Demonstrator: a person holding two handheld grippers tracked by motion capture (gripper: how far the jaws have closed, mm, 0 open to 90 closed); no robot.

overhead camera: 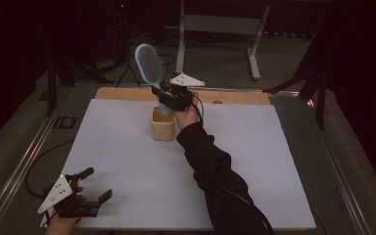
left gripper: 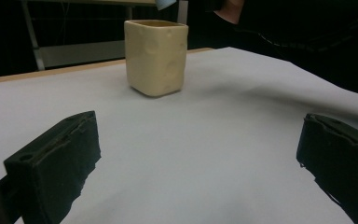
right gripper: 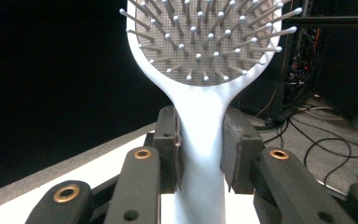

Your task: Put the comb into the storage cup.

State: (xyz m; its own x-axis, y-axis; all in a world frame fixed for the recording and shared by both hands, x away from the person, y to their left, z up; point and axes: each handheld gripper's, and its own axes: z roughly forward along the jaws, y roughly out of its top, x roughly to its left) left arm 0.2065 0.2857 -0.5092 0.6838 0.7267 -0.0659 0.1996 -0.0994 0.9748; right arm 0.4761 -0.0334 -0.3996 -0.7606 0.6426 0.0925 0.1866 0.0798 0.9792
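Nearest the high camera, at the table's near left corner, the left gripper (overhead camera: 97,185) rests low over the white sheet (overhead camera: 127,161), its two black jaws spread wide with only bare paper between them; the left gripper view confirms that wide gap.

Dark flooring surrounds the table, with a pale metal frame (overhead camera: 220,24) standing on the far side and black cables (overhead camera: 127,58) trailing across the floor near it. Black drapes close off the room to the left and right. Metal rails (overhead camera: 19,166) run along the table's sides. White paper covers nearly the whole tabletop, leaving a strip of bare wood (overhead camera: 127,94) along the far edge.

A black-sleeved arm (overhead camera: 210,166) reaches across the sheet from the bottom. Its hand carries the right gripper (overhead camera: 162,98), held above the cream cup (overhead camera: 163,124), which stands upright on the paper toward the far middle of the table. In the right gripper view the pads (right gripper: 168,149) pinch the handle of the pale blue hairbrush (right gripper: 203,56) from both sides. The brush stands upright, bristled head above the jaws, and its handle's lower end points down at the cup's mouth; whether it is inside the cup, I cannot tell.
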